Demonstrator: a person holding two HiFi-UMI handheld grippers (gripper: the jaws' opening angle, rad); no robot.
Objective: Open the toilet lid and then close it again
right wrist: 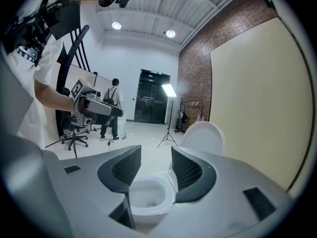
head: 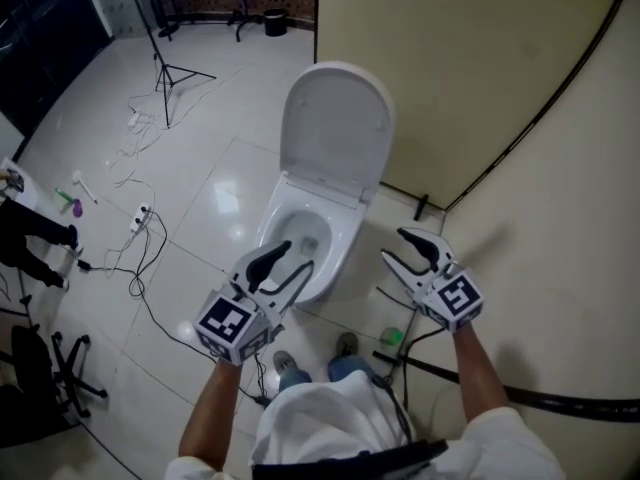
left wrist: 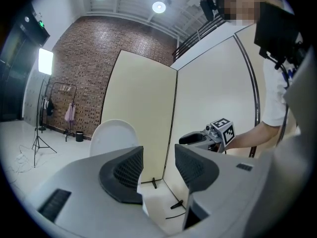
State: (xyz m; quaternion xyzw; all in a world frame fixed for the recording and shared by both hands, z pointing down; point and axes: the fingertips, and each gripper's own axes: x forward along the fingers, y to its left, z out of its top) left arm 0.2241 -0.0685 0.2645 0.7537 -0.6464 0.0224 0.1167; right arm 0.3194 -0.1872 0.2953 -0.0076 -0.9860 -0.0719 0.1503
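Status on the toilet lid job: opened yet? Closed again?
Done: opening. The lid stands raised and the bowl is exposed.
In hand: nothing. The left gripper and the right gripper hover at the front of the toilet, jaws apart and empty, neither touching the lid.
Left: closing. The lid has yet to be lowered onto the bowl.
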